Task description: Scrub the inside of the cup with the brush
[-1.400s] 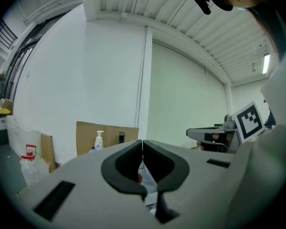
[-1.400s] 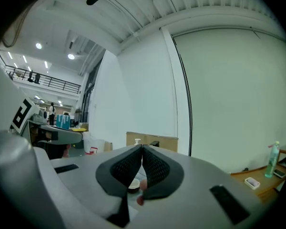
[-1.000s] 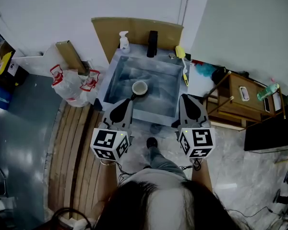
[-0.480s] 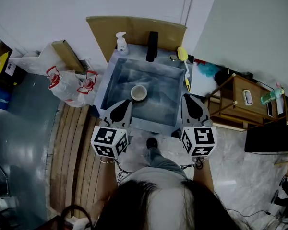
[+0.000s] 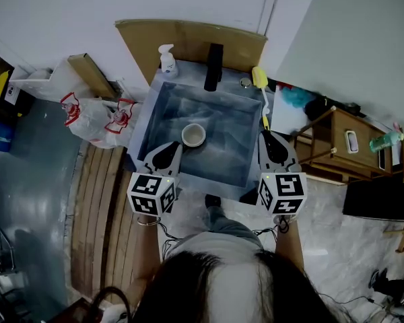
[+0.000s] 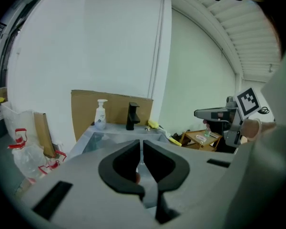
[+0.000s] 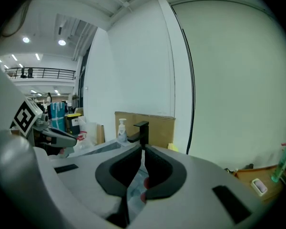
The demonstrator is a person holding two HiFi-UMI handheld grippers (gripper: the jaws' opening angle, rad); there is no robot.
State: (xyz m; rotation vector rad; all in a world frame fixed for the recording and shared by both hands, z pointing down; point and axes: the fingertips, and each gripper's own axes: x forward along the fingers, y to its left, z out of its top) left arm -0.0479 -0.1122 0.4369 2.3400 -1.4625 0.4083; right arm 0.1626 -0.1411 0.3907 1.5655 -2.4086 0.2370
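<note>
A pale round cup point(image 5: 193, 135) stands upright on the floor of the grey square sink point(image 5: 145, 116). A brush with a yellow head point(image 5: 258, 78) and a thin handle lies on the sink's right rim; it also shows in the left gripper view point(image 6: 155, 124). My left gripper point(image 5: 169, 147) hovers over the sink's front left corner, shut and empty, short of the cup. My right gripper point(image 5: 268, 135) hangs by the front right corner, just behind the handle's near end, shut and empty. Both pairs of jaws meet in their own views point(image 6: 142, 145) point(image 7: 143, 150).
A black faucet point(image 5: 213, 66) and a white soap bottle point(image 5: 166, 60) stand on the sink's back rim, before a cardboard sheet point(image 5: 188, 40). Plastic bags point(image 5: 94, 116) lie left of the sink. A wooden stand point(image 5: 337, 143) is on the right. The person's foot point(image 5: 213, 200) is below the front rim.
The head view has shifted, so the sink sits lower in the picture. Both grippers have come forward over its front rim, the right one closer to the brush handle. Jaws stay shut.
</note>
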